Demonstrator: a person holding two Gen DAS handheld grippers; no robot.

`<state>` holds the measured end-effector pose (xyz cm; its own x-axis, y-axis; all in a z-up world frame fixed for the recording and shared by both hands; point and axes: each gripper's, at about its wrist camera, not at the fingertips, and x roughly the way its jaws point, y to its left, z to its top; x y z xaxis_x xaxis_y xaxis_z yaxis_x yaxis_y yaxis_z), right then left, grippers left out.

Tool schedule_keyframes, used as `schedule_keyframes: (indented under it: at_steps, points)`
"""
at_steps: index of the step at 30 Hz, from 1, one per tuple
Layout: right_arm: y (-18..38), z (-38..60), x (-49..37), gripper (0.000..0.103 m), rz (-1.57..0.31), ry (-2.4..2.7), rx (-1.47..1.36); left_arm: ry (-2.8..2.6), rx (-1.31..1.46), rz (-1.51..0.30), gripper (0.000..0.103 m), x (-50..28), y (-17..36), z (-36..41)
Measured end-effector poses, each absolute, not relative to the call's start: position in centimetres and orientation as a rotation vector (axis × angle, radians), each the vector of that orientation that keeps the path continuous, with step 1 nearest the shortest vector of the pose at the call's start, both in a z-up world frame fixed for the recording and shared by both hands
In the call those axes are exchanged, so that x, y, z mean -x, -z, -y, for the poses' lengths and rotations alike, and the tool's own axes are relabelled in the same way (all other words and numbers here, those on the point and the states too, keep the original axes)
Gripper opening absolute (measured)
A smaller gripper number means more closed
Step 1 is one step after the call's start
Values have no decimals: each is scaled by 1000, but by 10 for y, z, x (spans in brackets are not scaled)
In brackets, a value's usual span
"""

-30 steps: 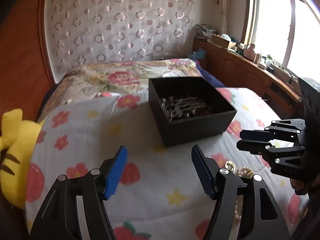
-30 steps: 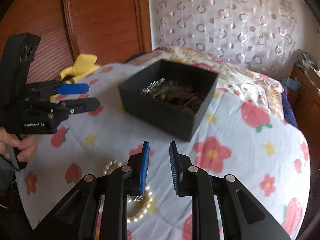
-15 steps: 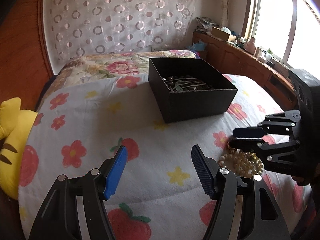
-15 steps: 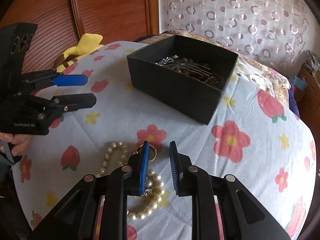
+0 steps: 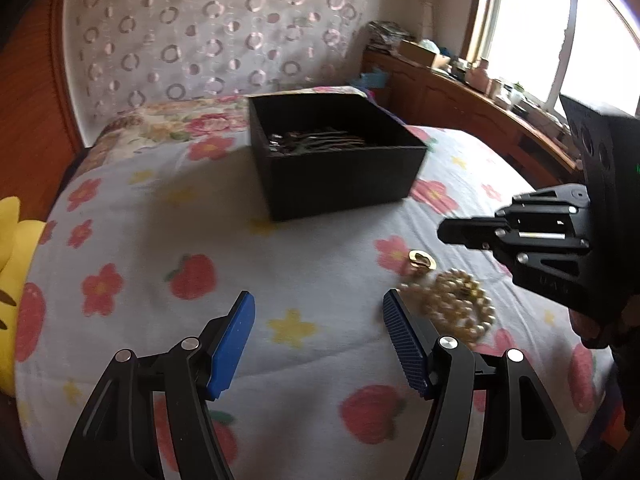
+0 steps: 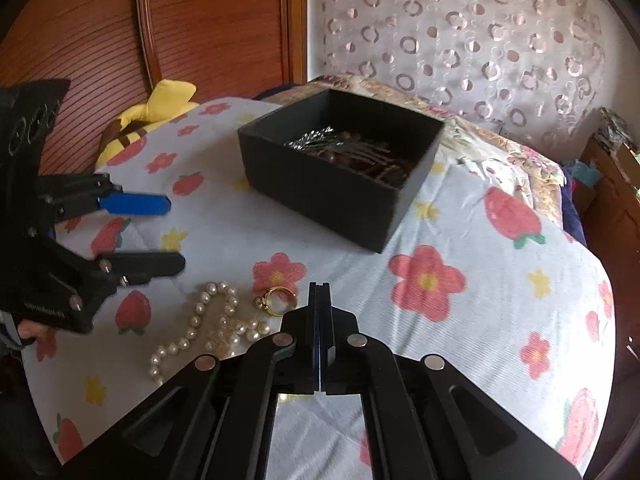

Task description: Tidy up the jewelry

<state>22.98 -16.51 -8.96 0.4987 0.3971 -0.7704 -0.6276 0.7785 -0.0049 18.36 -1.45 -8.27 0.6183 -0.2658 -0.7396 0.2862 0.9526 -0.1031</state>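
A black open box [image 5: 340,160] holding hair clips and dark jewelry stands on the flowered bedspread; it also shows in the right wrist view [image 6: 340,172]. A pearl necklace [image 6: 208,324] and a gold ring [image 6: 276,300] lie on the bedspread in front of the box; the pearls [image 5: 460,304] and the ring [image 5: 422,261] show in the left wrist view too. My left gripper [image 5: 316,344] is open and empty, left of the pearls. My right gripper [image 6: 320,292] is shut and empty, hovering just right of the ring.
A yellow plush toy [image 6: 148,120] lies at the bed's left edge by the wooden headboard [image 6: 160,32]. A wooden cabinet with clutter [image 5: 480,92] runs under the window on the right. The bedspread [image 6: 460,280] drops off at its near and right edges.
My right gripper's jaws have closed fully, from a narrow gap, with nothing in them. Both grippers have shifted; the pearls and ring now lie in plain view between them.
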Motion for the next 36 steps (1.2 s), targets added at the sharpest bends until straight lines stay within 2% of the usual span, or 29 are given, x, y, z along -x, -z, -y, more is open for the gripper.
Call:
schedule_keyframes:
  at_steps: [5,7,10,12,15,17,18,19,33,36]
  points:
    - [83,169,-229,0,-828,-640,282,362,-43,-861,63,-181,84,31]
    - [82,173,-229,0,-822,-637,272,377,-63,-870,55,-182,85,40]
    - [80,179,-228,0,-815,-626,262,395,-93,-890,37,-183,88,51]
    - [79,184,-228,0,-814,-620,254,392,-120,-905,30,-186,91,57]
    - [80,187,-227,0,-813,-618,245,370,-180,-896,29,-185,93,64]
    - [81,188,-226,0,-813,-622,241,372,-193,-894,19,-183,92,67]
    - [81,187,-226,1,-813,-627,239,384,-194,-898,9,-182,92,67]
    - [81,186,-225,1,-814,-632,236,387,-196,-904,7,-182,91,66]
    - [92,150,-222,1,-865,-722,258,388,-100,-896,6,-148,78,11]
    - [94,146,-223,11,-877,-723,263,387,-81,-891,6,-143,76,3]
